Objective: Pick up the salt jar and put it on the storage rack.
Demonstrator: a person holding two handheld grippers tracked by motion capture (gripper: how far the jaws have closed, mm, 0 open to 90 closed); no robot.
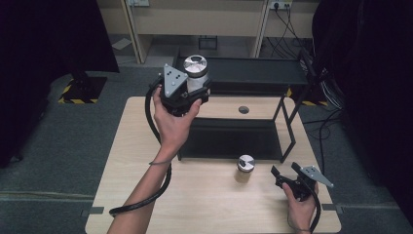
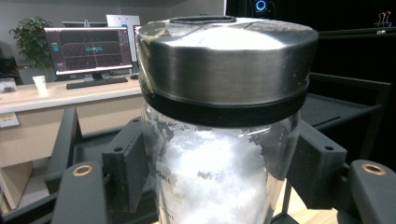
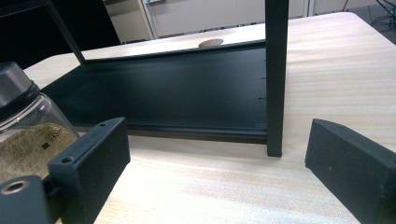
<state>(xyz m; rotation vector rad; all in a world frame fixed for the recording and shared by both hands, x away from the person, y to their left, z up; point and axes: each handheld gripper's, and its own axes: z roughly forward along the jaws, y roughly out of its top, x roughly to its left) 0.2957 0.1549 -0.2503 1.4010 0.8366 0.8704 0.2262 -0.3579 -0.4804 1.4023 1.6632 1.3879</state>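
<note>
Upper left of centre in the high view: the left gripper (image 1: 187, 90), raised in the person's left hand (image 1: 170, 119), is clamped on a glass jar (image 1: 196, 73) with a brushed metal lid (image 1: 196, 63). The jar is held in the air beside the top shelf of a black rack (image 1: 253, 73), level with that shelf's near left corner. In the left gripper view the two pads press the clear wall of the jar (image 2: 219, 177) from either side just under the lid (image 2: 224, 60); white grainy powder (image 2: 210, 163) fills it nearly to the neck.

Handling, as a judgement: glass and a full load make the jar fairly heavy for its bulk, rigid, smooth and breakable. The glass gives the pads little bite, so a hold high on the wall, under the lid's overhanging rim, guards best against slipping. It should be kept upright and set down gently.

Lower centre: a second jar (image 1: 245, 168), holding tan powder, stands on the wooden table (image 1: 146, 195) in front of the rack's lower shelf (image 1: 229, 139).

Lower right: the right gripper (image 1: 287, 175) rests low over the table with its jaws apart and nothing between them; the second jar (image 3: 23, 126) sits just outside its left pad.
</note>
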